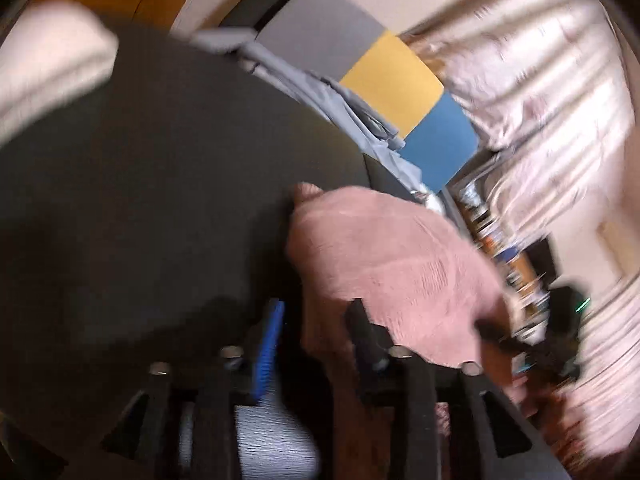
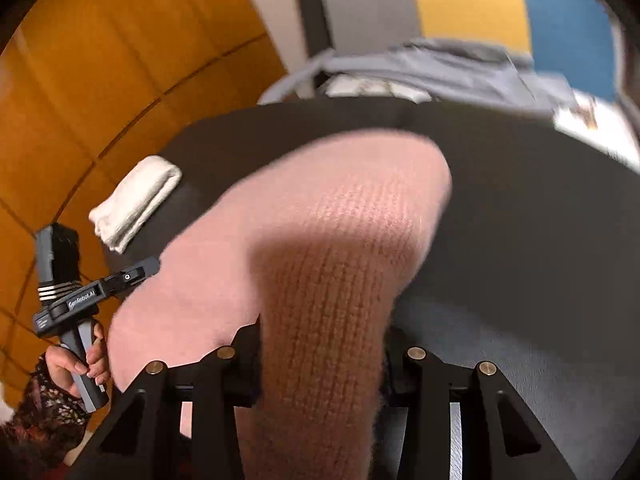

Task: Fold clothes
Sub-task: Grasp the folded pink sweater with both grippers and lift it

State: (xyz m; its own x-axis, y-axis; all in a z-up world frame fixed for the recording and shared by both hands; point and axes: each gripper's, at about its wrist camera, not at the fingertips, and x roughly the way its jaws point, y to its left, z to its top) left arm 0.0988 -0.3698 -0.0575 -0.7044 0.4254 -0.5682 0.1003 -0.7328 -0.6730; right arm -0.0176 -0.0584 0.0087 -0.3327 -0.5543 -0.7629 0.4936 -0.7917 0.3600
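Note:
A pink knitted sweater (image 2: pixel 320 240) lies bunched on the dark table (image 2: pixel 520 208). My right gripper (image 2: pixel 320 344) is shut on a thick fold of it; the knit fills the space between the fingers. In the left wrist view the sweater (image 1: pixel 392 256) hangs to the right of centre. My left gripper (image 1: pixel 316 320) stands with its jaws apart, one blue pad (image 1: pixel 268 348) bare, the other finger (image 1: pixel 362 328) against the sweater's edge. The left gripper also shows in the right wrist view (image 2: pixel 136 272), held in a hand at the table's left edge.
A folded white garment (image 2: pixel 136 200) lies at the table's left side, also seen in the left wrist view (image 1: pixel 52 68). Grey-blue clothes (image 2: pixel 440 68) are piled at the far edge. A chair with grey, yellow and blue panels (image 2: pixel 468 4) stands behind. Orange floor lies left.

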